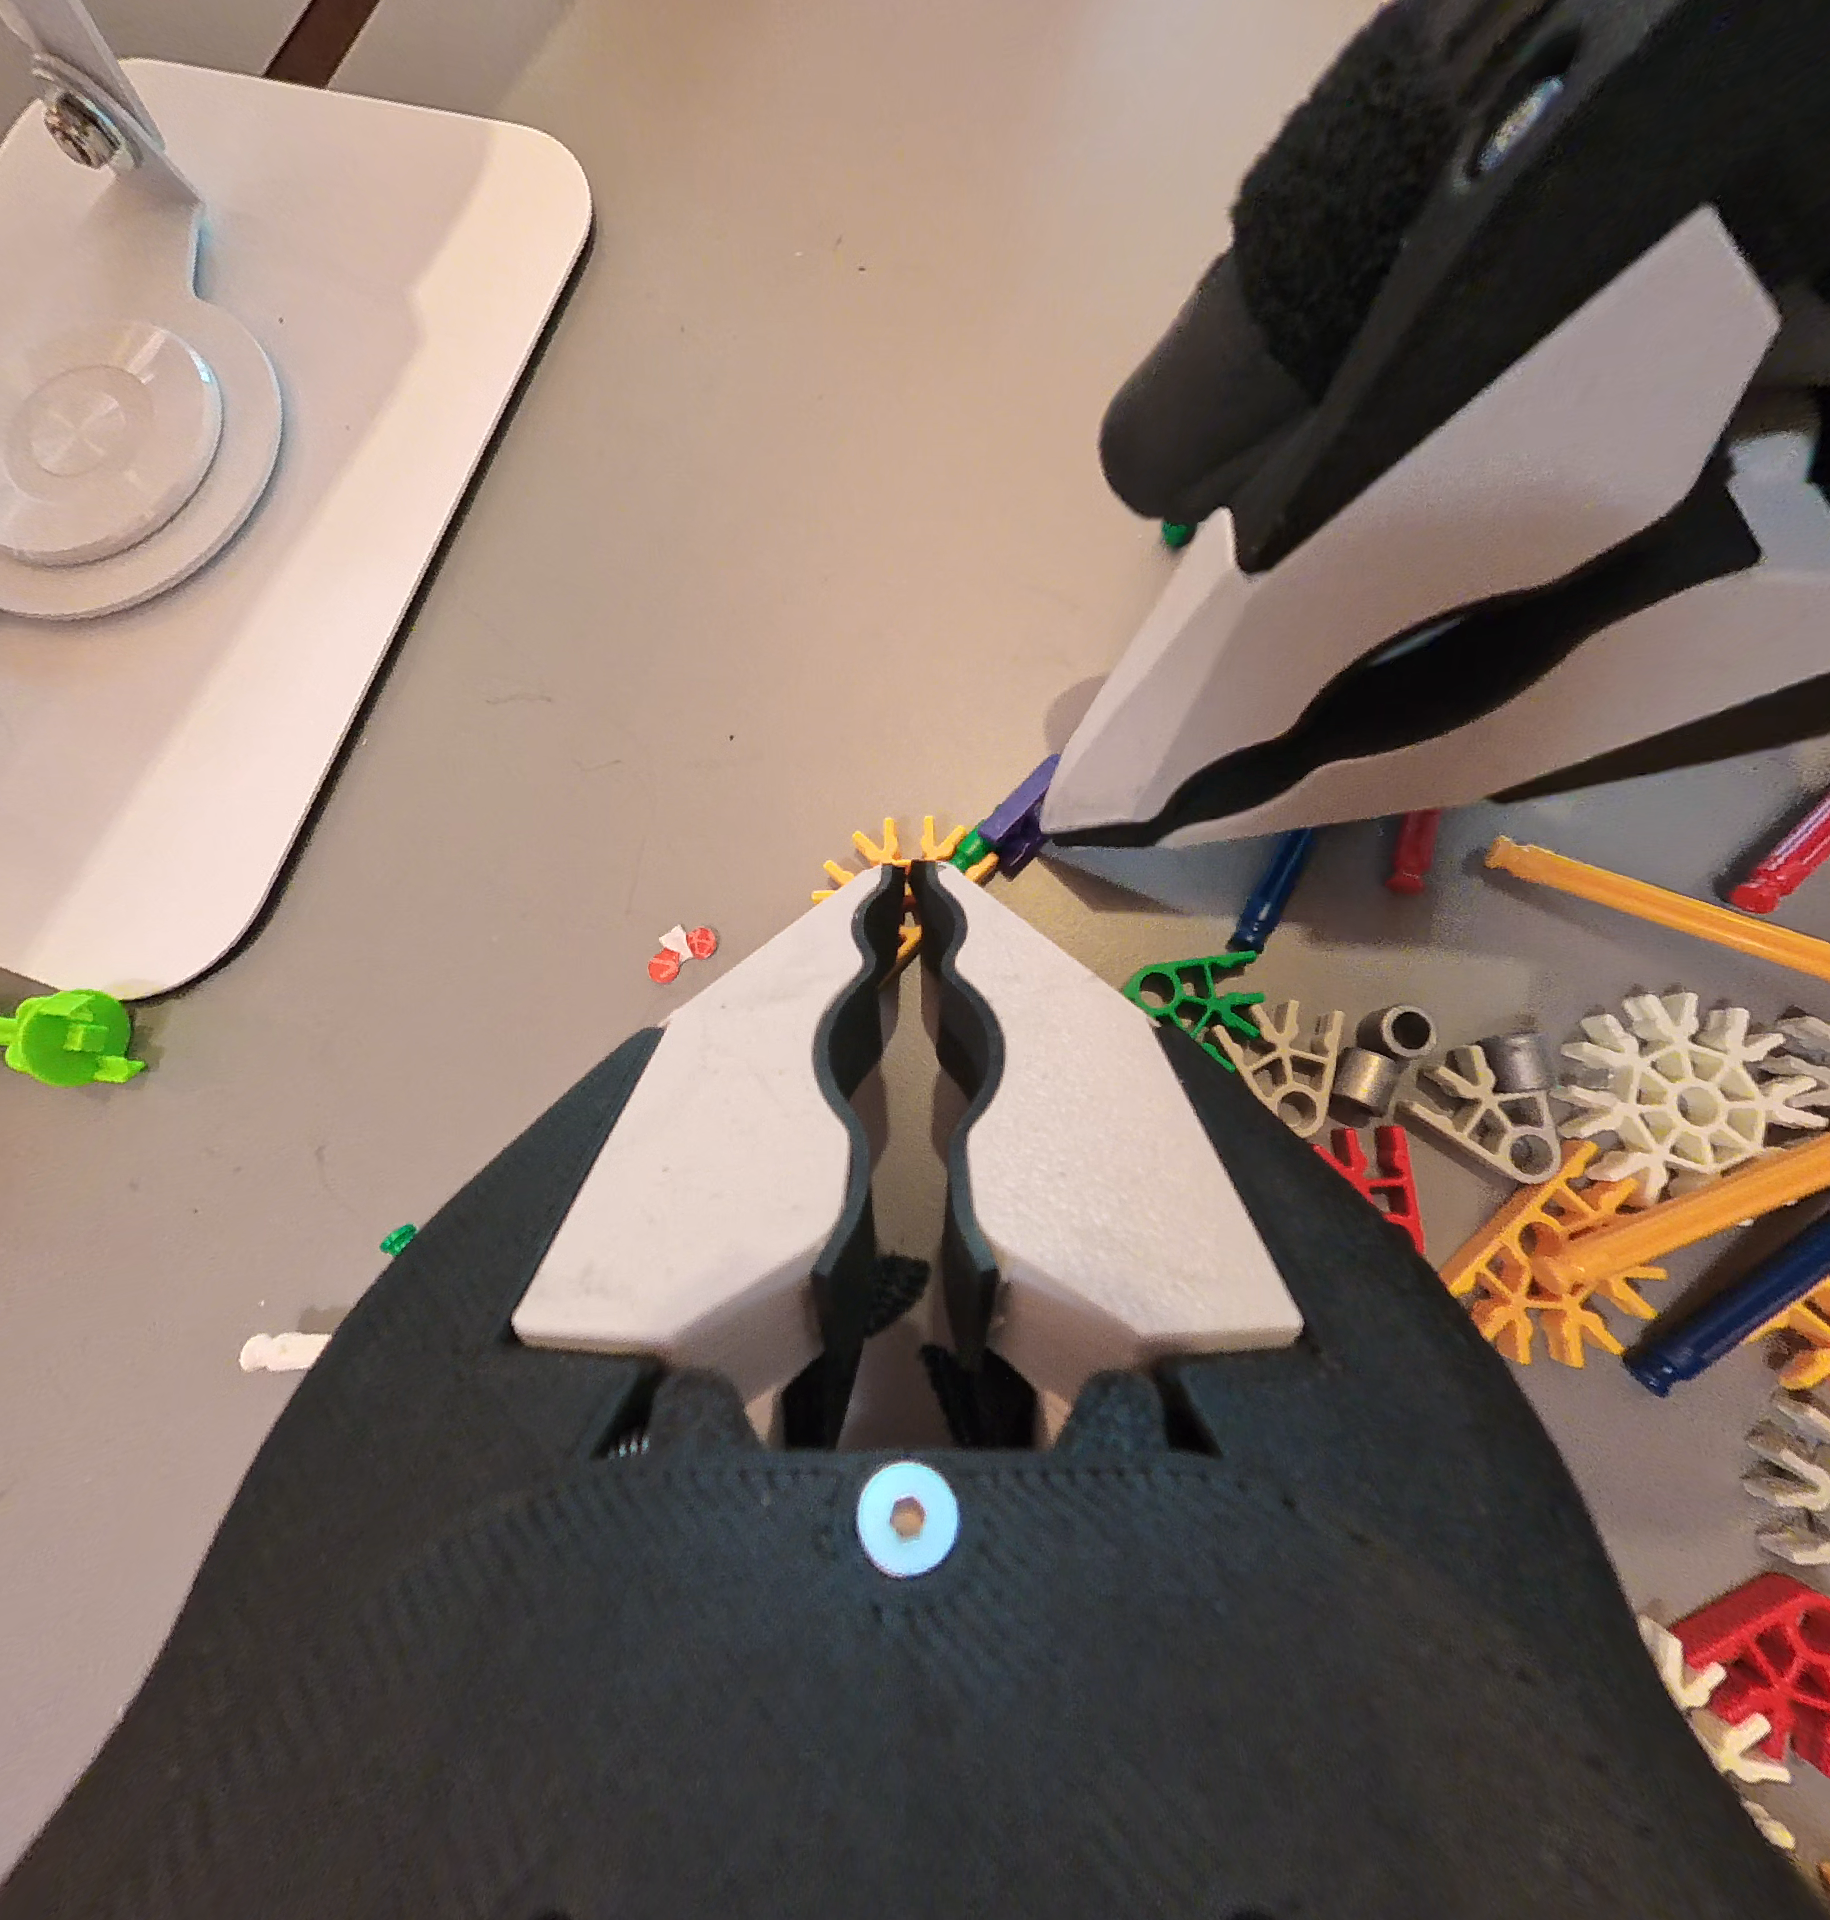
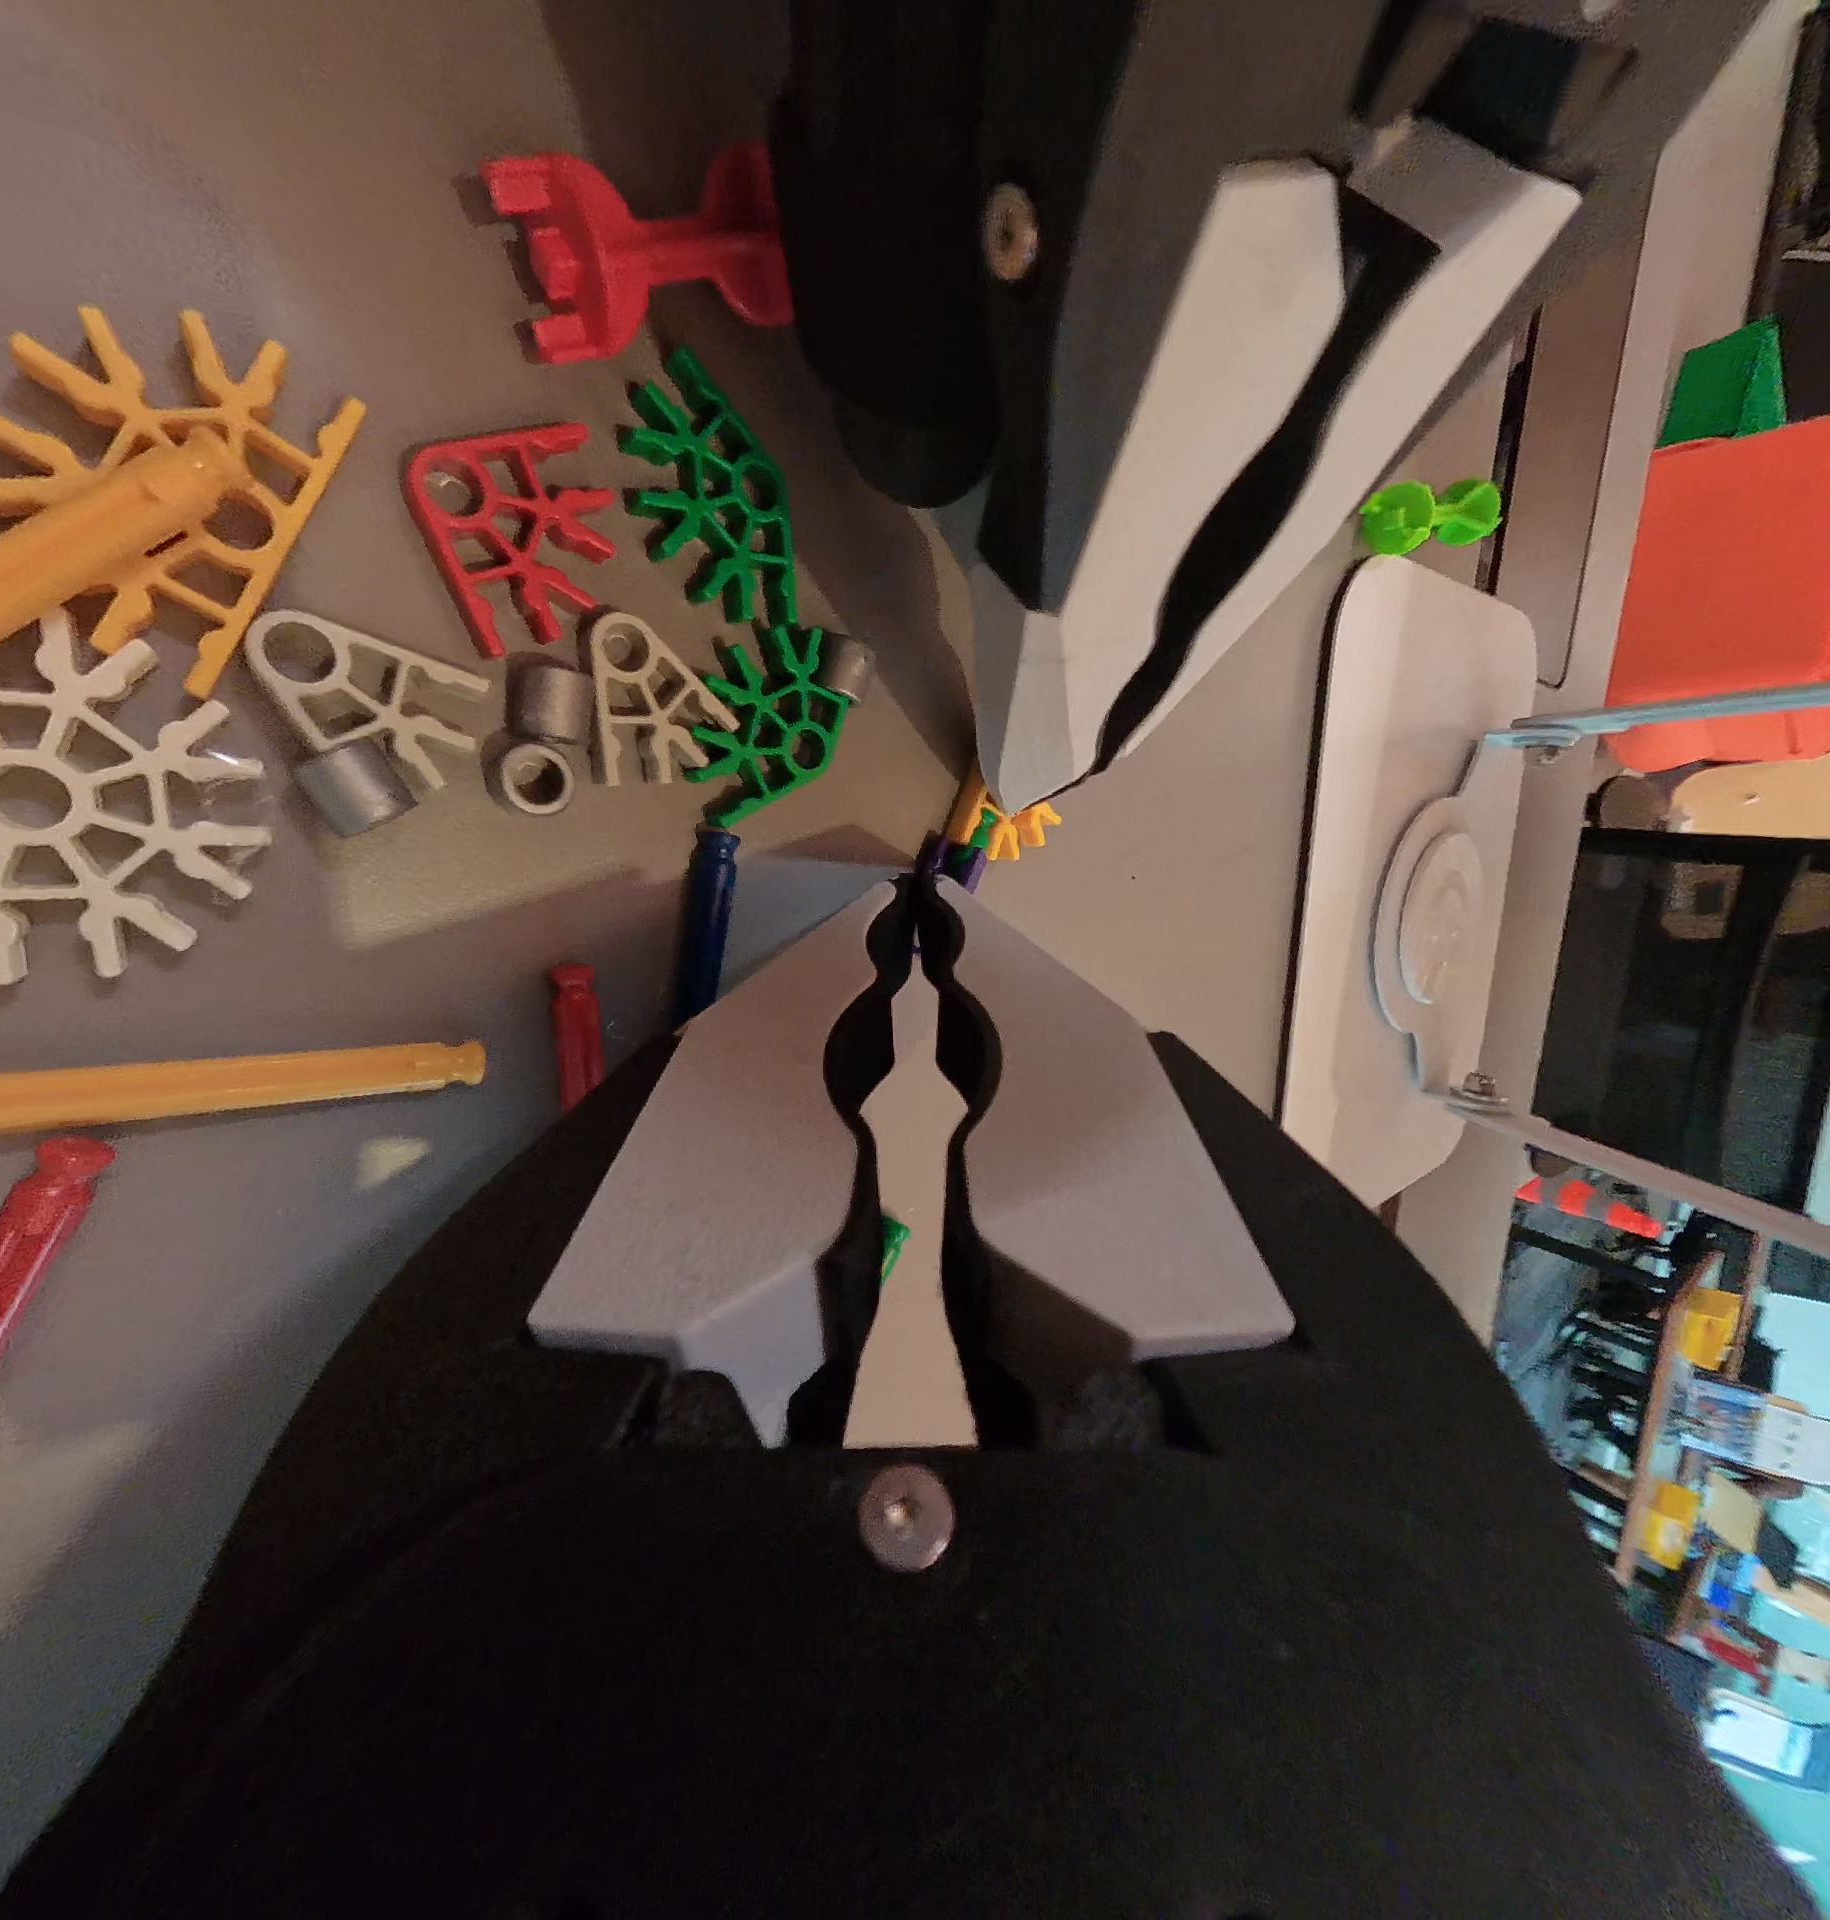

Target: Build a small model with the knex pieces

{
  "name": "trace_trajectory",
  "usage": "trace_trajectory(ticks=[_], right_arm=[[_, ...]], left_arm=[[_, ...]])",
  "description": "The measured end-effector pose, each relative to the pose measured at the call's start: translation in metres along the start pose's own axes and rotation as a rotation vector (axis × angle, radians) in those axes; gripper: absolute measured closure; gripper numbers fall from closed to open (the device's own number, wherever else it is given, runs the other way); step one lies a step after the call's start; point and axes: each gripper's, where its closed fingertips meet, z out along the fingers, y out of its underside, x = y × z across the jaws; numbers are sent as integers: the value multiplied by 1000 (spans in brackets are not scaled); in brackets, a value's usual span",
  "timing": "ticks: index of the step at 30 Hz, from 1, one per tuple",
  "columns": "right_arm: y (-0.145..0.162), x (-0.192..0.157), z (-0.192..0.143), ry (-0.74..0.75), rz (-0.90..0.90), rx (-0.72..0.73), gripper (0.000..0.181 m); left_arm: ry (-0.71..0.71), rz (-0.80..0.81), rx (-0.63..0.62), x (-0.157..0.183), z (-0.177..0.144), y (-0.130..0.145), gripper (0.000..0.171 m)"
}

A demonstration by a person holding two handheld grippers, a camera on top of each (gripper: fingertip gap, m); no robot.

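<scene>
A white stand base [image 1: 267, 499] sits far left on the grey table [image 1: 786, 416]. Next comes the left gripper [image 1: 909, 878], its tips pinched on a little yellow connector [image 1: 890, 844]. A short green rod [image 1: 971, 847] joins it to a purple piece [image 1: 1020, 816], squeezed by the right gripper [image 2: 916, 891]. Loose building pieces [image 1: 1576, 1101] lie farther right.

We see a white stand base [image 1: 267, 499] on the grey worktop [image 1: 786, 416] far left, loose building-toy pieces [image 1: 1617, 1122] scattered right, a lime peg [image 1: 64, 1034] beside the base.
</scene>
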Motion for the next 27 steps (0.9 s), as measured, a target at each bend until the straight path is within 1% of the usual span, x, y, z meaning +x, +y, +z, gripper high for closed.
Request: trace_trajectory(ticks=[8,16,21,27], right_arm=[[2,5,-2,-94,188,58,181],[-5,12,-4,-150,363,139,181],[-2,9,-2,-176,388,152,181],[1,1,-4,-217,327,155,181]], left_arm=[[2,3,-5,0,0,0,170],[4,-1,-1,0,0,0,170],[3,1,-1,0,0,0,170],[8,1,0,0,0,0,170]])
